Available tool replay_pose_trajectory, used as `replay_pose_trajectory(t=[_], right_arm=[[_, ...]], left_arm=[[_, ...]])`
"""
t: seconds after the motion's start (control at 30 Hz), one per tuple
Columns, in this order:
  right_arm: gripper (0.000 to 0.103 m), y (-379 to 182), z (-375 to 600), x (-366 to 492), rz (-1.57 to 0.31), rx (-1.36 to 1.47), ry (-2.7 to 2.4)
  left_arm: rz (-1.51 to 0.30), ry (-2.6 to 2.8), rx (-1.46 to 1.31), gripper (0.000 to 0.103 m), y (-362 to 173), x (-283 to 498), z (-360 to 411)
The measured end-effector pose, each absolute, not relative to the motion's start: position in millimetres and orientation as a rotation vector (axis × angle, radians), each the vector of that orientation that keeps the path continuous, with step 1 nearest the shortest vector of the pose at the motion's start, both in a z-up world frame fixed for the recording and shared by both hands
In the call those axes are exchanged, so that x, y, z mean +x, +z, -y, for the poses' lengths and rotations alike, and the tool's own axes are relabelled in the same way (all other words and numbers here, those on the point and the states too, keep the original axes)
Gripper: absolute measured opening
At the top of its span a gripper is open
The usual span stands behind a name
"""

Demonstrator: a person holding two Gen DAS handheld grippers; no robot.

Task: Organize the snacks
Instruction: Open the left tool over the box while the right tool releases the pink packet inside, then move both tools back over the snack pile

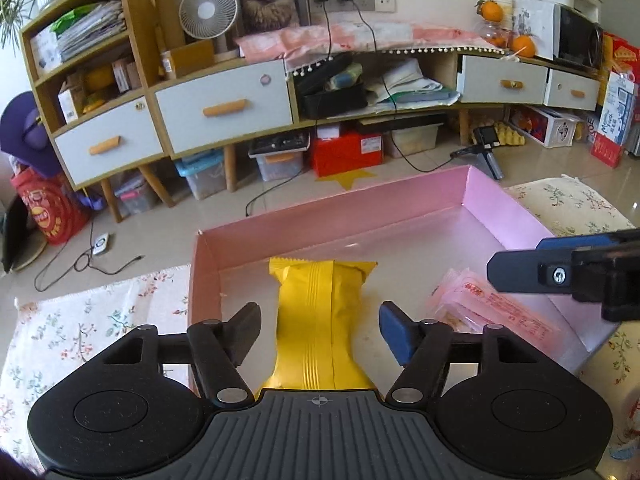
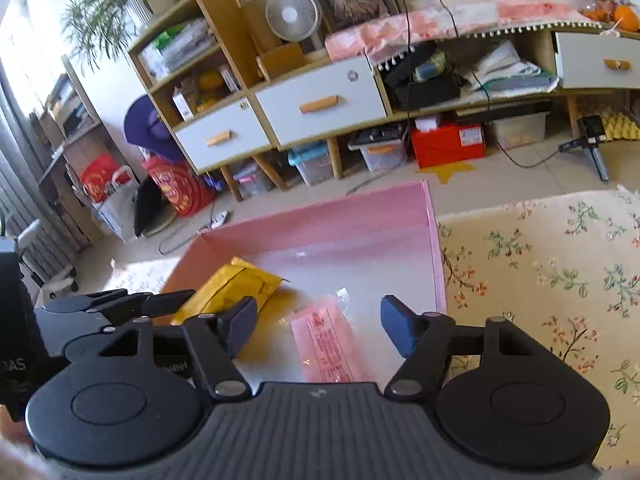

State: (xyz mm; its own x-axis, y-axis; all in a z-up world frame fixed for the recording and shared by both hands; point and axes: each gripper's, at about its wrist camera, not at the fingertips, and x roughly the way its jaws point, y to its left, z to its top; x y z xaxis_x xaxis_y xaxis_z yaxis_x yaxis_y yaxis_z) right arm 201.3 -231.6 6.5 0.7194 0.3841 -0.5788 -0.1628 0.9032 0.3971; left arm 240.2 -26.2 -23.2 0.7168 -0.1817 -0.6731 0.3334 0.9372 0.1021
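The yellow snack packet (image 1: 320, 320) lies flat on the floor of the pink box (image 1: 400, 200), toward its left end, lengthwise between the fingers (image 1: 244, 328) of the left gripper (image 1: 320, 330). Those fingers stand apart with a clear gap on each side of the packet, so it is let go, not gripped. Just to its right lies the pink snack packet (image 2: 330, 344), also on the box floor, between the spread fingers of the right gripper (image 2: 318, 328), which do not press on it either.

As I judge it, both packets have been delivered into the box and this placing step is done. Whether more snacks wait elsewhere cannot be told; none shows on the visible part of the floral cloth (image 2: 540, 264) that covers the worktop.

The box is shallow with low upright walls: the left wall (image 1: 204, 276) stands close beside the yellow packet, the far wall runs behind both, and the right wall (image 2: 434, 248) is near the pink packet. The far half of the box floor is bare, so there is room for more. The two grippers sit close side by side, so drawing them back and upward looks safest, clear of the near rim and of each other
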Motion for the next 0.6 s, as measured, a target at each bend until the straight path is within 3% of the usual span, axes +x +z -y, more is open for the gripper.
replay_pose_trajectory(t=[0.27,0.43,0.6], right_arm=[[0.081,28.8,235.3,178.6,-0.679,0.319,0.273],[0.097,40.8,229.8,159.0,-0.659,0.251,0.231],[0.103,47.0,226.4,127.9,-0.675,0.217,0.198]], left_arm=[[-0.729,-0.284,0.197,0.086,-5.4,209.6,20.1],[-0.745,-0.269,0.171,0.091,6.1,178.3,13.1],[-0.742,-0.244,0.182,0.095,18.5,141.0,8.4]])
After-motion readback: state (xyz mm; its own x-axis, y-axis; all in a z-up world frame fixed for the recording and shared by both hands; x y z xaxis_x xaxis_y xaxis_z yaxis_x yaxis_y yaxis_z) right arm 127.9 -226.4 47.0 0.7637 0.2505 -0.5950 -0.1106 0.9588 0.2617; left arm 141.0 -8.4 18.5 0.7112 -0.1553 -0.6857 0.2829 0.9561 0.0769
